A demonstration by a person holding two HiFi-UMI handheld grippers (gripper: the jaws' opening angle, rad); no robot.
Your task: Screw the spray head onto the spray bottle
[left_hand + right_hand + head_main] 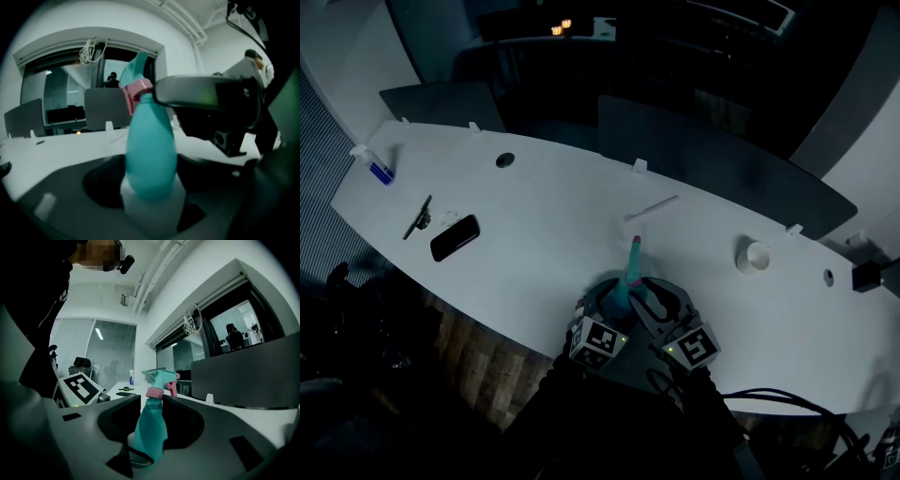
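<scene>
A teal spray bottle (627, 284) stands upright at the near edge of the white table (544, 206), with its teal spray head and pink collar (635, 246) on top. My left gripper (614, 305) is shut on the bottle's wide lower body (151, 150). My right gripper (642, 295) comes in from the right, its jaws closed against the neck (153, 406) just under the pink collar (154, 393). In the left gripper view the right gripper's dark finger (206, 93) sits beside the collar (138, 89). The bottle's base is hidden between the jaws.
On the table's left lie a black phone (455, 237), a thin dark tool (417, 217) and a small blue-capped item (382, 172). A white straw-like tube (652, 208) lies beyond the bottle, with a white round cup (756, 256) to its right. Dark chairs stand behind the table.
</scene>
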